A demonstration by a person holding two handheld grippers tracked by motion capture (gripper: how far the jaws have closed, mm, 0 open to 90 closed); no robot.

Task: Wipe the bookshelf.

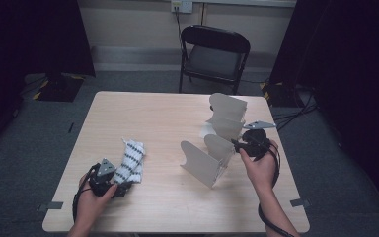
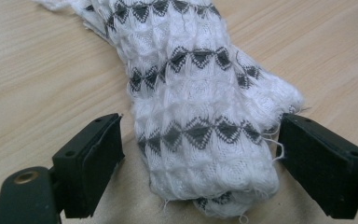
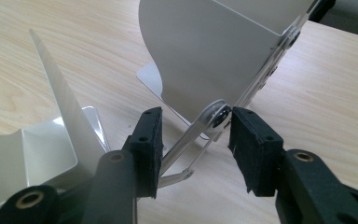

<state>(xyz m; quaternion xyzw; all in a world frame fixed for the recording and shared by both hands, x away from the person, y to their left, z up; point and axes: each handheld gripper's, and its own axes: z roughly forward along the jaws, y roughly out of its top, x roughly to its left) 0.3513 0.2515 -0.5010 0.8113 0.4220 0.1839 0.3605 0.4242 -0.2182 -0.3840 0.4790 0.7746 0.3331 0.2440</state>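
A white knitted cloth [image 1: 131, 159] with rows of black diamonds lies rolled up on the wooden table [image 1: 153, 111], left of centre. My left gripper [image 1: 122, 183] sits at its near end. In the left gripper view the cloth [image 2: 200, 93] lies between the open jaws of the left gripper [image 2: 200, 144]; a gap shows beside the left pad. A folding rack of grey metal plates [image 1: 202, 162] stands right of centre. My right gripper [image 1: 235, 144] is at its right side. In the right gripper view the right gripper [image 3: 193, 133] is closed across the rack's thin metal link [image 3: 200, 128].
A black folding chair [image 1: 214, 49] stands beyond the table's far edge. Dark curtains hang at both sides, with cables [image 1: 288, 116] on the floor at the right. Bare tabletop stretches between cloth and rack and along the far left.
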